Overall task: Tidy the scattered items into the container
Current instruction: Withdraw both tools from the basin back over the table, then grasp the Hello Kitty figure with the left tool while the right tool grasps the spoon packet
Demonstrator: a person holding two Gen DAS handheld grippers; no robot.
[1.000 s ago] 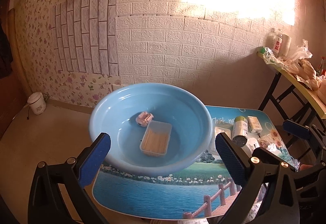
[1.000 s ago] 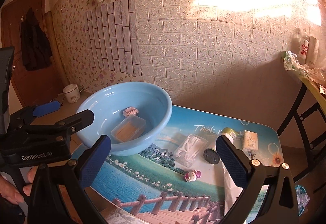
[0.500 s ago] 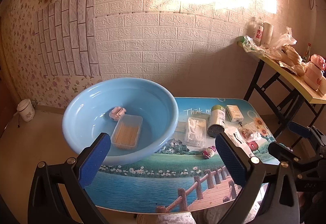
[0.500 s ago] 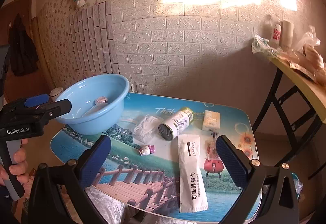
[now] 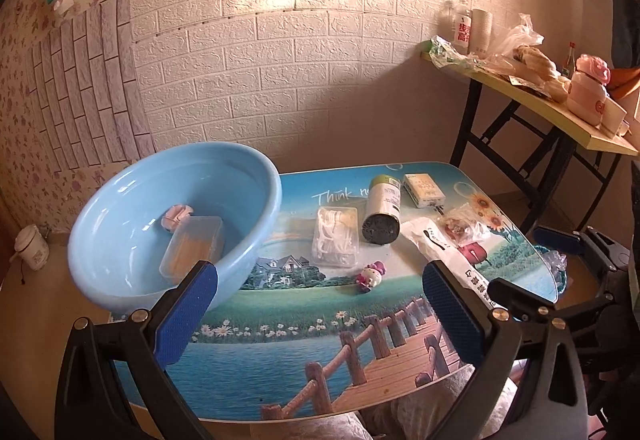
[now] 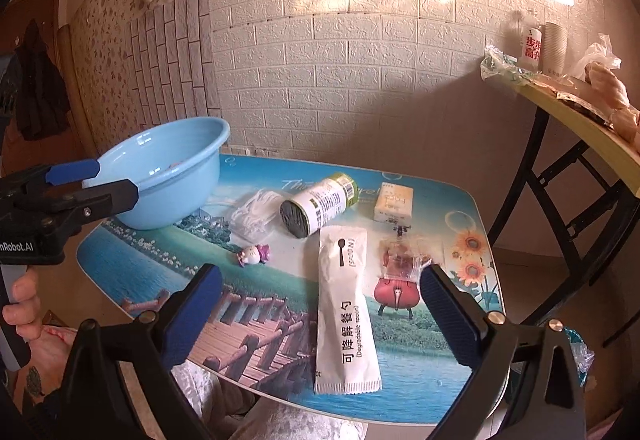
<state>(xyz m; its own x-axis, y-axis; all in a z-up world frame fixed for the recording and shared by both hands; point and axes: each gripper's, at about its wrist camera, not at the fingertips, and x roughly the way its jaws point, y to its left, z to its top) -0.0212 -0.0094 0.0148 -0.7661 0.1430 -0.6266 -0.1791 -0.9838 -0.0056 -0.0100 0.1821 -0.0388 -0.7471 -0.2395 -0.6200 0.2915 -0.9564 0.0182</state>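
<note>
Spoon packet [image 6: 346, 304] marked "Degradable spoon"

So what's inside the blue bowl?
In the bowl lie a clear plastic box with something orange inside and a small pink thing behind it. The left gripper's finger hides the bowl's near edge.

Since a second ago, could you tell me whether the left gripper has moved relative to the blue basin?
Yes. The left gripper has swung right: the blue basin sat centred between its fingers, now at the left finger.
</note>
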